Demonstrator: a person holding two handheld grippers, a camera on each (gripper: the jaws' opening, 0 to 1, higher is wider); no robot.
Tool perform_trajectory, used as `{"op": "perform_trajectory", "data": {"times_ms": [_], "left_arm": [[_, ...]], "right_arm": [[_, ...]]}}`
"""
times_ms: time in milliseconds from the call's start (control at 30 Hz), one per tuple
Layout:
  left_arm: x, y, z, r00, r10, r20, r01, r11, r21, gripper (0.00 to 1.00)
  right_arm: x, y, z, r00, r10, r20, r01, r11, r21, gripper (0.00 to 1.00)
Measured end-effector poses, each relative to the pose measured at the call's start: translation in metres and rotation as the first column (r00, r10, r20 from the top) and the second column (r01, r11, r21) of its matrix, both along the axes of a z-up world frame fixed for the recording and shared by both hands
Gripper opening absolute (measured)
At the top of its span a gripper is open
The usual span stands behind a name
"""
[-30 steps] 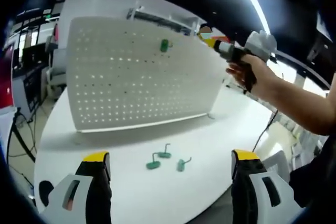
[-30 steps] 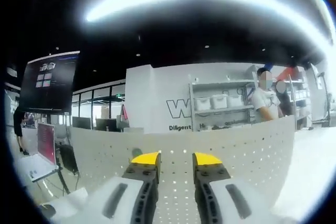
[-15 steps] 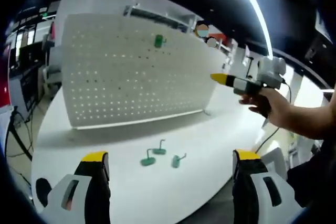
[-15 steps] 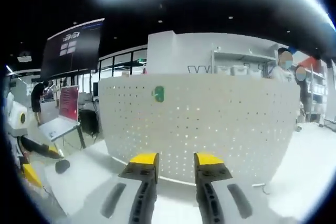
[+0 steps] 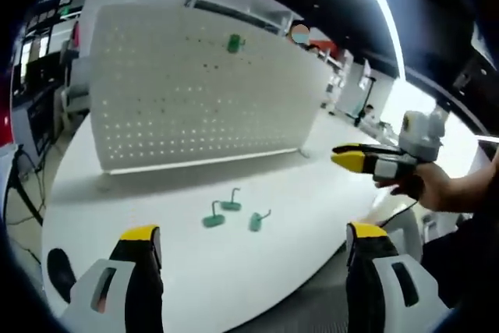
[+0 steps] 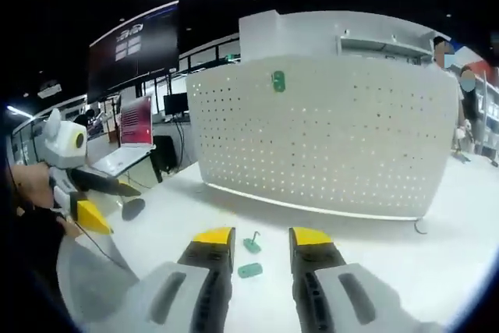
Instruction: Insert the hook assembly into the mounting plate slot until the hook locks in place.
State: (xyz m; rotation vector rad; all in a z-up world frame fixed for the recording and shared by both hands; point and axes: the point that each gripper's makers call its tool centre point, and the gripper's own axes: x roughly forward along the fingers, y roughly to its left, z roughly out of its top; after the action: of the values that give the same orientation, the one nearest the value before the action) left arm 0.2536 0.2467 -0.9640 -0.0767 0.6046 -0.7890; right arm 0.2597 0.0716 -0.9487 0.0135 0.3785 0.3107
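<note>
Three hooks (image 5: 232, 213) left gripper view; two right.

A white worktop (image 5: 312, 193) curves round at its near edge and carries everything in the foreground. In the right gripper view, a large dark wall screen (image 6: 132, 48) hangs at ten o'clock, with a red-lit monitor (image 6: 137, 121) below it and an open laptop (image 6: 125, 160) on a desk beside that. A small dark round object (image 6: 132, 208) lies on the worktop at nine o'clock. A white shelf unit (image 6: 390, 43) rises at one o'clock. A thin cable (image 6: 419, 228) lies at four o'clock.
</note>
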Motion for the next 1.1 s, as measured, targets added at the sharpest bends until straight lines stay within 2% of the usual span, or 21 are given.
{"op": "perform_trajectory", "data": {"times_ms": [233,300,600,667,733,933,1100], "left_arm": [[-0.01,0.003,-0.011,0.999,-0.021,-0.025,0.022,0.999,0.047,1.0],[-0.012,0.004,-0.013,0.999,-0.021,-0.035,0.023,0.998,0.051,1.0],[-0.017,0.002,-0.024,0.997,-0.026,-0.07,0.031,0.997,0.067,1.0],[-0.017,0.003,-0.028,0.996,-0.024,-0.081,0.03,0.997,0.073,1.0],[-0.02,0.005,-0.035,0.993,-0.02,-0.114,0.031,0.995,0.094,0.99],[-0.02,0.003,-0.041,0.99,-0.023,-0.137,0.037,0.994,0.099,0.99],[-0.02,0.003,-0.045,0.988,-0.026,-0.154,0.042,0.994,0.104,0.99]], "right_arm": [[-0.02,0.015,-0.02,0.997,0.042,-0.071,-0.041,0.999,0.016,0.26],[-0.023,0.018,-0.021,0.995,0.048,-0.085,-0.045,0.998,0.041,0.26],[-0.033,0.026,-0.037,0.986,0.082,-0.147,-0.075,0.996,0.055,0.26],[-0.033,0.028,-0.041,0.982,0.091,-0.167,-0.079,0.994,0.076,0.26],[-0.032,0.03,-0.044,0.978,0.099,-0.181,-0.084,0.993,0.087,0.26],[-0.026,0.037,-0.069,0.961,0.135,-0.241,-0.119,0.99,0.08,0.25],[-0.016,0.045,-0.092,0.95,0.138,-0.281,-0.116,0.989,0.091,0.24]]}}
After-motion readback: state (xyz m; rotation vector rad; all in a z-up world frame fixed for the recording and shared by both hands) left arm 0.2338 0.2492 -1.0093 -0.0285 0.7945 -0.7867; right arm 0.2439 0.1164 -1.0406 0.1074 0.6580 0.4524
